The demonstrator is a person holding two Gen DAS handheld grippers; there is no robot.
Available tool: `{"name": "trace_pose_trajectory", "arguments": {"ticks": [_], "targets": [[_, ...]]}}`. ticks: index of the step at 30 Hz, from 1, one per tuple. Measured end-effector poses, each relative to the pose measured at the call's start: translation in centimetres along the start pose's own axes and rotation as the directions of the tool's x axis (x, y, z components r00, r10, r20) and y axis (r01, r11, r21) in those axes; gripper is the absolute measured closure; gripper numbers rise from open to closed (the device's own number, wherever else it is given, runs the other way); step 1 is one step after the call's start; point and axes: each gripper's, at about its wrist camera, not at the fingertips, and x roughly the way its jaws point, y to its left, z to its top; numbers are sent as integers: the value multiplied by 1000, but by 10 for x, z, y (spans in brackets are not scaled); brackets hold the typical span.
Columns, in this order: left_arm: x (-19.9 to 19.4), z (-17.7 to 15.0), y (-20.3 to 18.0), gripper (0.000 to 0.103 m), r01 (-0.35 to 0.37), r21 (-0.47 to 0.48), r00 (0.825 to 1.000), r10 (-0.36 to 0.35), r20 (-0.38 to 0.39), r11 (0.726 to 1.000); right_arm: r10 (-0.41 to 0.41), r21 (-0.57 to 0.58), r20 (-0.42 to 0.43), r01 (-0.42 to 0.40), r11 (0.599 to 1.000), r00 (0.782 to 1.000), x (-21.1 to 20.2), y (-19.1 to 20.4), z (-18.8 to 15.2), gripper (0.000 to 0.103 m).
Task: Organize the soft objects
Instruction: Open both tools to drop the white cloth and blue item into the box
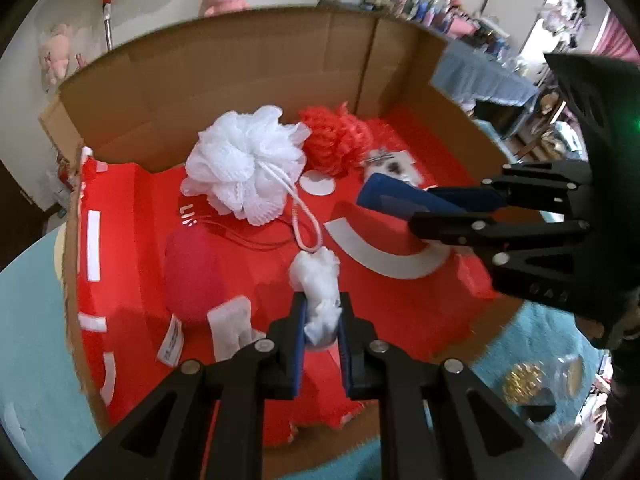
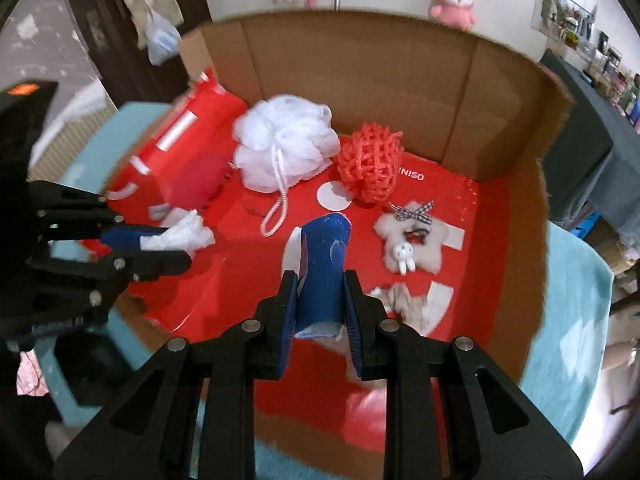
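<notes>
Big cardboard box (image 2: 360, 80), open top, red liner on its floor, sits on a teal surface (image 2: 576, 320). White mesh pouf (image 2: 280, 140) near the back wall, left of centre, its cord loop trailing forward. Red net sponge (image 2: 370, 166) just beside it on the right, toward the back wall. Dark red round pad (image 2: 196, 184) by the left wall. Fluffy star charm (image 2: 412, 236) with a checked bow and a small bunny, toward the right wall. My right tongs (image 2: 320, 304) are clamped on a blue roll (image 2: 324, 264), held over the box's middle. My left tongs (image 1: 322, 320) pinch a small white crumpled wad (image 1: 318, 284) over the front-left part of the floor.
</notes>
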Motion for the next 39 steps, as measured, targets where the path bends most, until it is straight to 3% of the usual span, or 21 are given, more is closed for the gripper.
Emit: {"name": "trace_pose_trajectory", "arguments": {"ticks": [8,27,39], "targets": [[32,18,10,88,-70,-5,996,70,-63,998,-54,-9,-119,53,999,991,43,-1,26,81],[37,17,5,85,-80,-6,995,80,-56,997,-48,17,-178,52,999,983,68,-10,31,81],[20,9,5,50,-73,-22,997,73,1,997,-53,30,-167,59,998,985,68,-3,31,80]]}}
